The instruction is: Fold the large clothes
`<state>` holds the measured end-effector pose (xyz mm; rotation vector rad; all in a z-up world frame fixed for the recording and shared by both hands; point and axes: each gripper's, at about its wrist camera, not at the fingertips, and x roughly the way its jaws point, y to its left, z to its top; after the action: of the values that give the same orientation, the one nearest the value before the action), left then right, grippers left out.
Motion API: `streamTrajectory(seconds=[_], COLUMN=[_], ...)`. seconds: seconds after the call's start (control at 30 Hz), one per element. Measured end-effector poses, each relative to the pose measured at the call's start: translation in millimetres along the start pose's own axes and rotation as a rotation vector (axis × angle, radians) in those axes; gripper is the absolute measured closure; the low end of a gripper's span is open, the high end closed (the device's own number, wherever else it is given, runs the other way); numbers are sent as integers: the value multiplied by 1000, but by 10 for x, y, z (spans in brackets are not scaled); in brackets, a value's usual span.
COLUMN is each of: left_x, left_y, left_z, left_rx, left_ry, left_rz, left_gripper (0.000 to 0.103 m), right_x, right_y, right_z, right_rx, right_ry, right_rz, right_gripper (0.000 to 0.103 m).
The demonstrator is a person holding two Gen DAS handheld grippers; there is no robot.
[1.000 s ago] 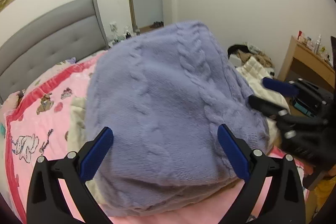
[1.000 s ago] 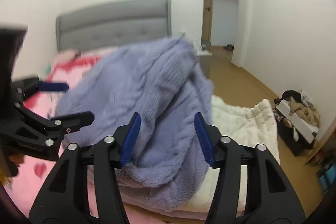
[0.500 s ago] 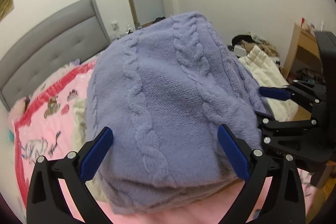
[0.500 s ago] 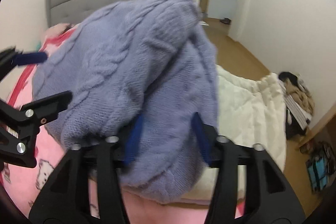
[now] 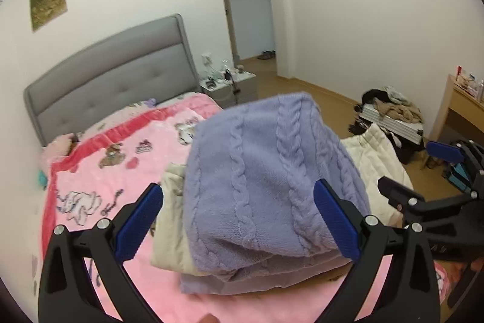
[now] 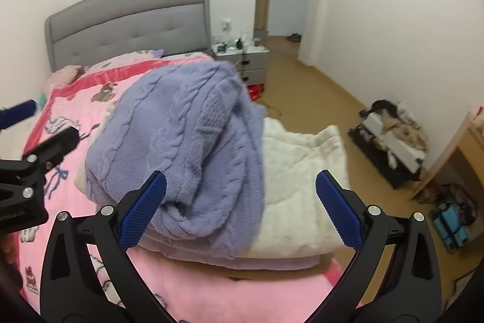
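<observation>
Sweater (image 5: 266,171) heaped (folded), near bed (image 6: 187,292) edge

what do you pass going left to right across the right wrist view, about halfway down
left gripper → pink blanket → purple sweater → white quilt → floor → open suitcase
</observation>
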<state>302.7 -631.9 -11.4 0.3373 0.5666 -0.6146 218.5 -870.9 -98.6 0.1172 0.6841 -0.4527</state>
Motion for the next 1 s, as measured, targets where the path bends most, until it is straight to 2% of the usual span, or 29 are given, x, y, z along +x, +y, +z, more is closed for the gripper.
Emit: streamTrajectory(seconds=[0.1,0.27,0.33,0.6,0.8,1.0], left_x=[-148,-338,-375,-389,-453,-494], left_y=[-86,-197,-210,-262,-233,-186], left_z=[64,31,7,-39,-66,-67], left_rx=[1,-12,-25,-66,-73,-84], left_ry=[17,37,44,108,110,120], left_rz=[-23,-62,-54,-79,-52,-69], left_gripper=[5,5,5,5,5,5], right_x=[-187,-462,-529,-644,-751,-765], right_y=[-39,-136,-160,-200,-207,-176], right_z=[-20,-135,-173,-229,-238,-235], right_rx=[-2,4,3,-7,-6,-32], right_ry=[-11,-13,-10,-2,-17,-15], right_rz=[-41,-53,-62,-59,-43,-67], right_gripper=[8,8,8,8,8,8])
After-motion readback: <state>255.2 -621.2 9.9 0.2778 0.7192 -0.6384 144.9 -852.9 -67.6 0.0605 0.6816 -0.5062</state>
